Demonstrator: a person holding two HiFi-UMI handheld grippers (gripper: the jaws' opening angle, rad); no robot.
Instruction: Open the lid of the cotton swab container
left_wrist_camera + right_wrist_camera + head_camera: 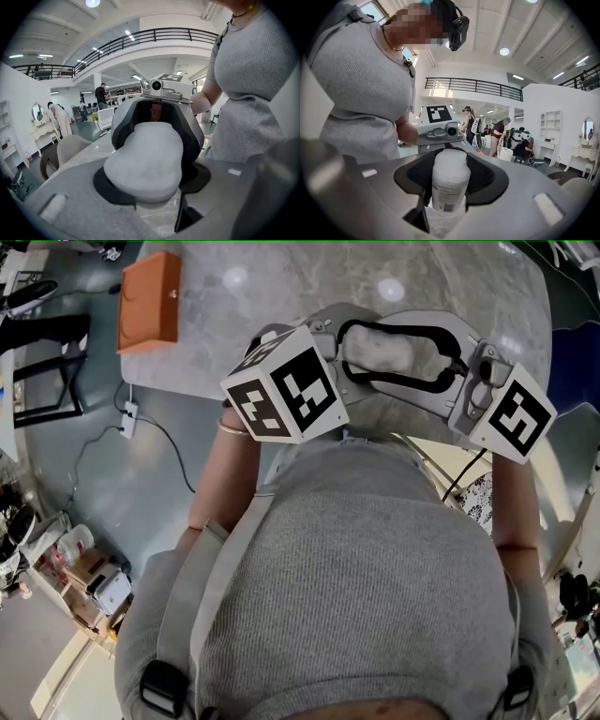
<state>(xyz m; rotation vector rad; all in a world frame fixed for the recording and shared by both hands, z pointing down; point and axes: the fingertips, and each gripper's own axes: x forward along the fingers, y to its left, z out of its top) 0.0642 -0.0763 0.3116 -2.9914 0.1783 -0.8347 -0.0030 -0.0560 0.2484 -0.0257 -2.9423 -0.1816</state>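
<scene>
The cotton swab container (380,354), white and oblong, lies level in the air between my two grippers, which face each other over the marble table (281,287). My left gripper (361,357) is shut on it; in the left gripper view the container (145,164) fills the jaws (152,201) and its pale end bulges toward the camera. My right gripper (429,357) comes from the right, and its jaws stand a little wider than the container's other end. In the right gripper view the labelled container (450,180) stands between the black pads (487,176) of my right gripper (449,206).
An orange box (150,301) sits at the table's far left edge. A white power strip (128,418) with a cable lies on the floor to the left, with cluttered boxes (89,577) beyond. Several people (501,136) stand in the room behind.
</scene>
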